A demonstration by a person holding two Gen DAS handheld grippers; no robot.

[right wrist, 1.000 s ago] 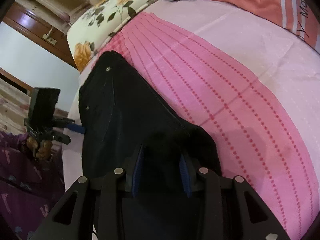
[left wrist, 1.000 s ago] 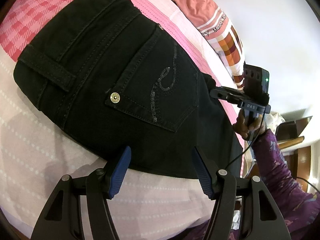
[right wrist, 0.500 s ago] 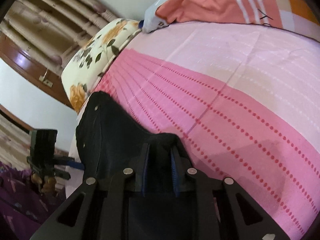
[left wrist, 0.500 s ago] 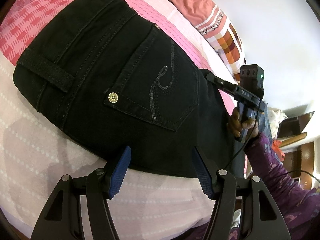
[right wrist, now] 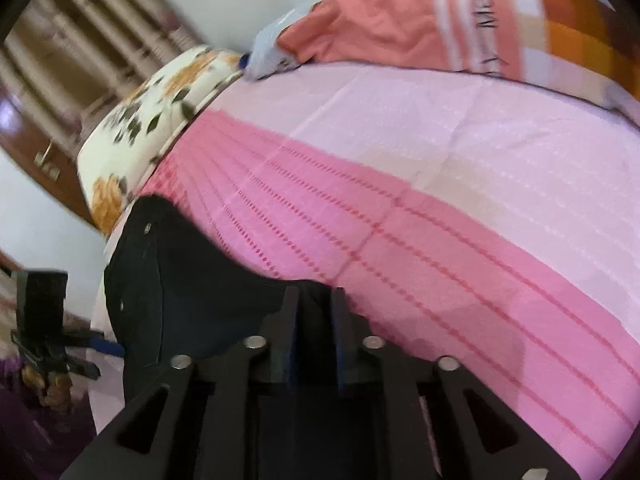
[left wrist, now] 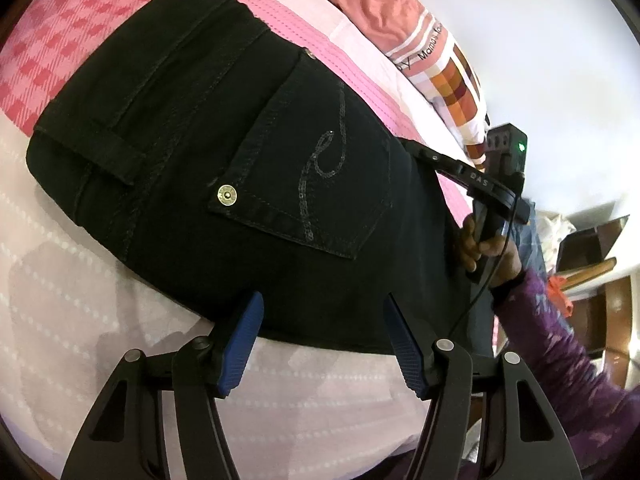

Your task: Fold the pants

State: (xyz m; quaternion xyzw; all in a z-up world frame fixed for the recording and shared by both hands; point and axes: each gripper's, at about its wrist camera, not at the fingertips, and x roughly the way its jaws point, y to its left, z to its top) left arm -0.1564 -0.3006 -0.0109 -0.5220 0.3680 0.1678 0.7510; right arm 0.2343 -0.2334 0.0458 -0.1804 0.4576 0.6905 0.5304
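- The pants [left wrist: 248, 168], black denim, lie flat on our pink-and-white bedsheet [left wrist: 80, 264], seat side up, with the waistband toward the left of the left wrist view and the back pocket [left wrist: 316, 184] near the middle.
- A brass rivet [left wrist: 227, 195] sits at the pocket's corner, and a stitched swirl runs down the pocket face.
- Our left gripper [left wrist: 322, 330] hangs just over the near edge of the pants with its blue-padded fingers [left wrist: 242, 344] spread wide, and we hold nothing in it.
- Further right in that view, our right gripper [left wrist: 416, 151] reaches onto the far side of the pants; our right hand [left wrist: 486, 246] wraps its handle, with a purple sleeve [left wrist: 560, 364] behind it.
- A striped and checked pillow [left wrist: 440, 64] lies along the far edge of the bed.
- In the right wrist view, which is blurred, we see the right gripper's fingers [right wrist: 289, 332] drawn close together with a fold of the black cloth pinched between them.
- A floral pillow [right wrist: 152, 120] lies beyond the pants at the left of that view.
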